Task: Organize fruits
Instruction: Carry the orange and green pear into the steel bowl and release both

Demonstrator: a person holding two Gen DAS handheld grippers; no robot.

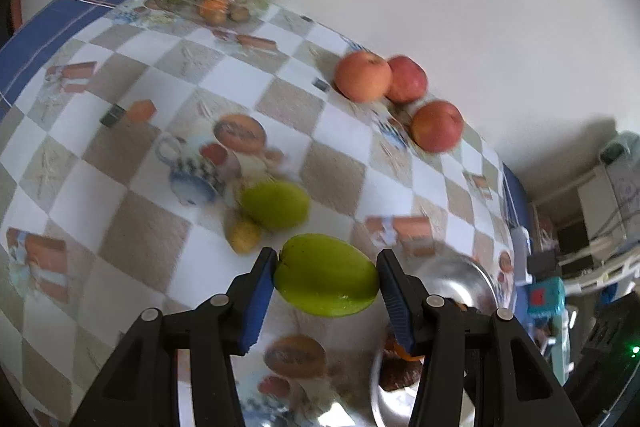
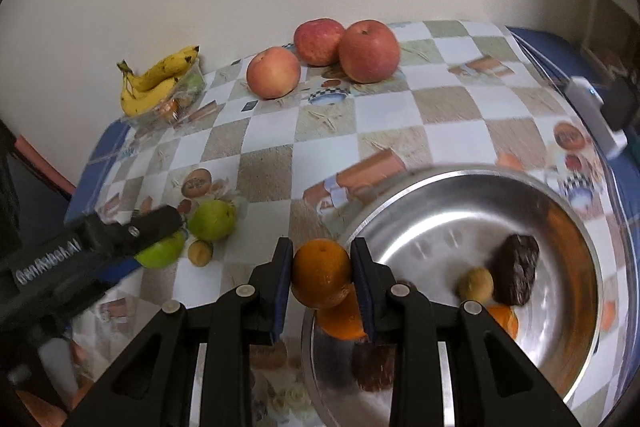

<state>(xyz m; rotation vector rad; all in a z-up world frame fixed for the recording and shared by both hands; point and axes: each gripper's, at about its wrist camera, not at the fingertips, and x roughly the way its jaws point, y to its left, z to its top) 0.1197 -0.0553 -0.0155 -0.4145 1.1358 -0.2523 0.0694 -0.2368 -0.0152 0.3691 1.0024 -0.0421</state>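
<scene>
My left gripper (image 1: 326,269) is shut on a green apple (image 1: 326,277) held just above the checkered tablecloth; it also shows from the side in the right wrist view (image 2: 160,253). A second green apple (image 1: 276,205) and a small yellow-brown fruit (image 1: 243,235) lie just beyond. My right gripper (image 2: 322,273) is shut on an orange (image 2: 322,273) at the near left rim of the steel bowl (image 2: 480,173). The bowl holds a dark brown fruit (image 2: 516,269), a small yellow fruit (image 2: 476,283) and an orange piece (image 2: 506,319).
Three red apples (image 2: 370,51) sit by the wall at the back. Bananas (image 2: 158,79) lie on a clear container (image 2: 184,95) at the far left corner. A white device (image 2: 596,115) sits at the table's right edge.
</scene>
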